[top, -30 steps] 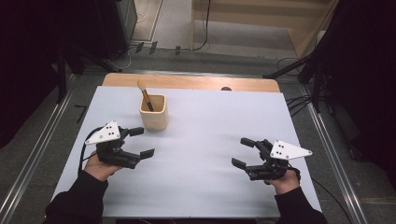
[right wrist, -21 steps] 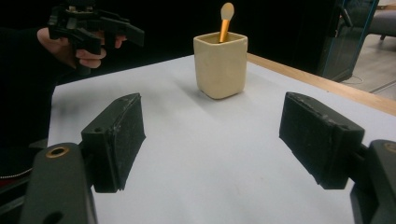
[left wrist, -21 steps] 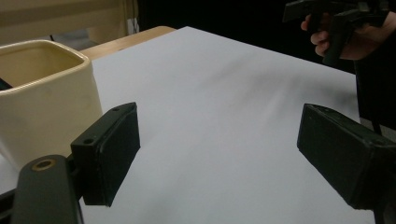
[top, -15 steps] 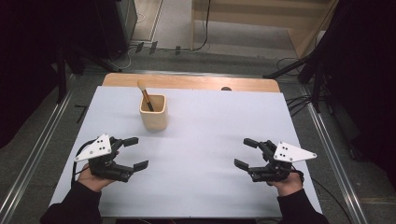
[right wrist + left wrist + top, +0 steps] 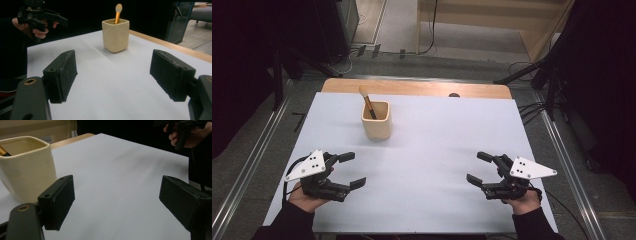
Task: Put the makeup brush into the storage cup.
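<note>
Both grippers rest near the near edge of the tabletop [image 5: 437, 150], which is covered by a white sheet. The left gripper [image 5: 351, 170] sits by the near-left corner, the right gripper [image 5: 476, 167] by the near-right corner, well apart from each other. Jaws on both stand wide and released; the two gripper views show nothing between the pads, only bare sheet. Item of interest: a cream square cup [image 5: 376, 120] standing upright toward the far edge, left of centre, with a brush [image 5: 367, 102] leaning inside it, handle down, head poking above the rim toward the far-left. The cup is nearer the left gripper than the right; in the left gripper view it [image 5: 26, 167] sits just beyond the left-hand jaw. The right gripper view shows the brush [image 5: 117, 13] head and orange stem clear above the rim. Judgement: the step in hand looks like an approach to the cup or the brush, neither yet touched. To do it well, bring the left gripper forward with jaws kept wide, square them to two flat faces of the cup rather than its corners, and close low on the body so it does not tip. If the brush is the target, take the stem above the rim from the side and lift straight, steadying the cup with the other gripper. Risk: nudging the cup sideways on the smooth sheet.
</note>
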Available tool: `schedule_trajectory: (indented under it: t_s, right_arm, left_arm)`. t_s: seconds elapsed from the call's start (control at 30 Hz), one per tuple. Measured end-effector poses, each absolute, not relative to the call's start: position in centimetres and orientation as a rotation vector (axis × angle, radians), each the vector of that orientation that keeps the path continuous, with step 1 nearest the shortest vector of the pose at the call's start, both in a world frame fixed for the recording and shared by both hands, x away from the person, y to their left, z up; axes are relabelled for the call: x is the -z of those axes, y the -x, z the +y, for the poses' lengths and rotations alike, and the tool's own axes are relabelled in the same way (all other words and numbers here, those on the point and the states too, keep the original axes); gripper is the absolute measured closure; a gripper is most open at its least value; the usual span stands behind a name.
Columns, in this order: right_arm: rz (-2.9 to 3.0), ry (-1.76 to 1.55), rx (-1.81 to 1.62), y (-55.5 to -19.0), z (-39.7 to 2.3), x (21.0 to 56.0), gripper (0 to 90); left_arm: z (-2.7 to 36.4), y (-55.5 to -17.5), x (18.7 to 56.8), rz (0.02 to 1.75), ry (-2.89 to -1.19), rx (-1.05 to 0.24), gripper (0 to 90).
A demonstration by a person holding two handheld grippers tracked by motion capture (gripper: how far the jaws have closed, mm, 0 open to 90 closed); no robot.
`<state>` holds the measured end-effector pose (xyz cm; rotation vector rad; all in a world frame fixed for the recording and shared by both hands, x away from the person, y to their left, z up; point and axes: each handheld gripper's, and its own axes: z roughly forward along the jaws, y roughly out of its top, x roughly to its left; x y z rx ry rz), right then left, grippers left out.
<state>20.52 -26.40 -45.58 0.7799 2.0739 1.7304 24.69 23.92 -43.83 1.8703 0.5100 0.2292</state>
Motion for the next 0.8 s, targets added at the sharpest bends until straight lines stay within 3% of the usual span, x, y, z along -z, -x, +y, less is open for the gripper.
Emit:
schedule_trajectory:
  t_s: [0.8]
  right_arm:
    - [2.065,-0.794,-1.726,-20.62,-26.64,45.59,22.6]
  left_arm:
    - [23.97,-24.85,43.98,0.537,-1.867,-0.236,13.0]
